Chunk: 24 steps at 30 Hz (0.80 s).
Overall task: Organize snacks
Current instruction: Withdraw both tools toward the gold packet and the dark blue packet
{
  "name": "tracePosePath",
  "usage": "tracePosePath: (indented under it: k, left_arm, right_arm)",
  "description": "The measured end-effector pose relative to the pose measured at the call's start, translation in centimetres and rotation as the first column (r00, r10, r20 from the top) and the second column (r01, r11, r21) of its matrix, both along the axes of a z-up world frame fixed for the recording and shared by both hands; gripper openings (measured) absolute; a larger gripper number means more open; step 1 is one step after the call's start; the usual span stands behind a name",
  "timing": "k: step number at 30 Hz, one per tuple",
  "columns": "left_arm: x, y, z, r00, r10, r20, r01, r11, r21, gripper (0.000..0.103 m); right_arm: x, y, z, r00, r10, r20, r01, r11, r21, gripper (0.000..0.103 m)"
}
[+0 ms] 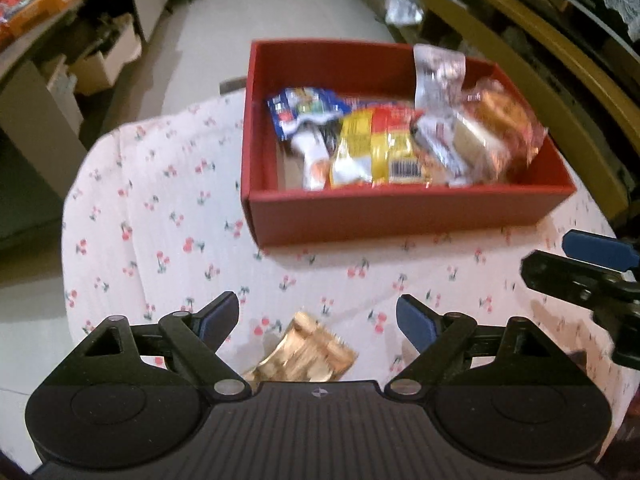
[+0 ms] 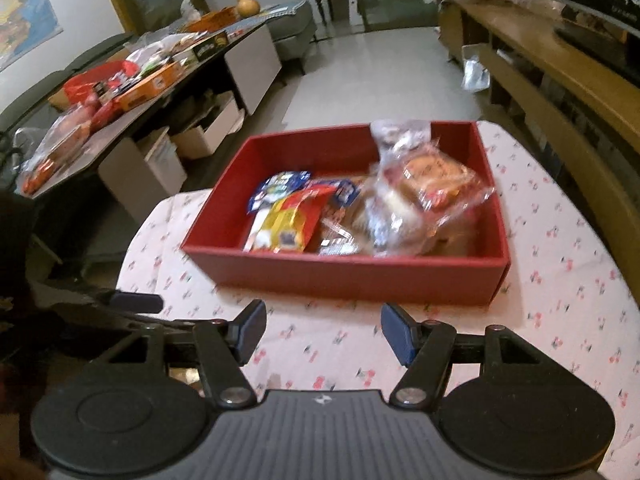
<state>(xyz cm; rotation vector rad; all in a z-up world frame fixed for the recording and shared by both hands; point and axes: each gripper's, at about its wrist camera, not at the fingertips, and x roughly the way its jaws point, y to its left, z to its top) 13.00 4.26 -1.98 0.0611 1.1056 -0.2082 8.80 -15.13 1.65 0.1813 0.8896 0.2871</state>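
A red box [image 1: 400,216] stands on the cherry-print tablecloth [image 1: 160,208] and holds several snack packets, among them a yellow packet [image 1: 376,148], a blue packet [image 1: 300,110] and clear-wrapped pastries [image 1: 500,128]. The box also shows in the right wrist view [image 2: 344,276]. A gold snack packet [image 1: 308,354] lies on the cloth just below and between the fingers of my left gripper [image 1: 318,322], which is open and empty. My right gripper [image 2: 324,334] is open and empty above the cloth, in front of the box. It shows at the right edge of the left wrist view [image 1: 592,264].
A dark side table [image 2: 120,92] with boxes and packets stands to the left. A wooden shelf unit [image 2: 560,80] runs along the right. White floor [image 2: 380,76] lies beyond the table's far edge. Cardboard boxes [image 2: 200,136] sit under the side table.
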Motion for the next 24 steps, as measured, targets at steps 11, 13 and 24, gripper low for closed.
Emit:
tracePosePath:
  k: [11,13,24]
  left_arm:
    - [-1.1,0.8,-3.6,0.992,-0.073,-0.107,0.075,0.997,0.016,0.082]
    - [-1.6,0.5,-3.6,0.990,-0.078,-0.115,0.079,0.997,0.002,0.076]
    - [-5.7,-1.3,-3.3,0.993,-0.053,-0.106,0.053,0.999,0.004,0.056]
  right_arm:
    - [-3.0,-0.3,-1.3,0.998,0.002,-0.063,-0.001,1.000,0.010,0.069]
    - [-3.4,-0.7,-1.3,0.998,-0.009,-0.068,0.010,1.000,0.011,0.069]
    - [-6.0,-5.3,-1.9,0.985,-0.137,-0.102,0.138,0.990,0.002,0.069]
